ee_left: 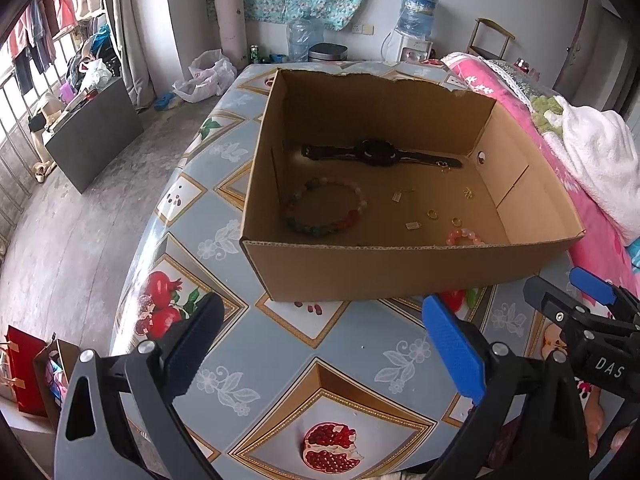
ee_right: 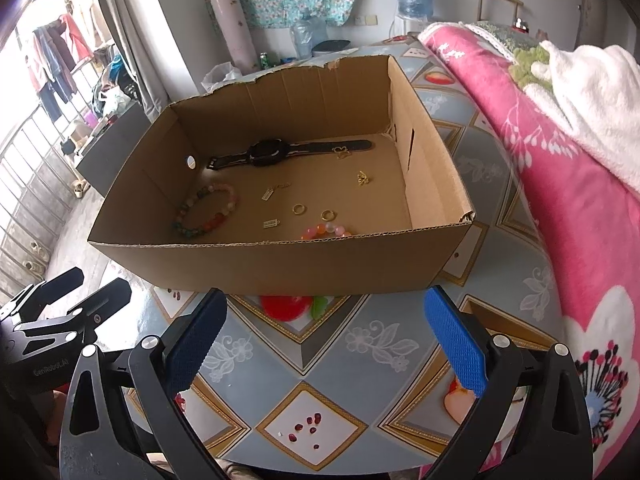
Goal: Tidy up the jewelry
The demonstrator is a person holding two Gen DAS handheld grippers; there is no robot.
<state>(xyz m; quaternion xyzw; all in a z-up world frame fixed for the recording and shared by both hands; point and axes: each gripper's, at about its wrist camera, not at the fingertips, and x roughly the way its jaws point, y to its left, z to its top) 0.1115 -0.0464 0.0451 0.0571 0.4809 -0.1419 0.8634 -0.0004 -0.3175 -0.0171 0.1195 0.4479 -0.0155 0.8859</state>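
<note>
Left gripper (ee_left: 320, 344) was held low over the patterned table (ee_left: 248, 364), short of the box, fingers spread wide with nothing between them. Right gripper (ee_right: 324, 340) was held just beside it at about the same height, likewise spread and empty.

All jewelry was found inside the cardboard box (ee_left: 400, 268), ahead of both grippers, beyond the near wall. From left to right on the box floor: multicoloured bead bracelet (ee_left: 324, 210) near the left wall; black watch (ee_left: 376, 153) laid along the far wall, long axis running left to right across both grippers' line of approach; two small gold tags (ee_left: 412, 225) near the middle; two gold rings (ee_left: 432, 213) close together; small gold charm (ee_left: 468, 193) further back on the right; pink bead bracelet (ee_left: 464, 237) tight against the near wall, partly hidden by it. Another tiny gold piece was seen on the watch strap; its type could not be told.

Nothing was seen outside the box, so sorting was judged near done or not yet begun; which one could not be told.

Multicoloured bracelet was judged nearer the left gripper, pink bracelet and rings nearer the right. Any pick would have to be made over the near wall and downward.
</note>
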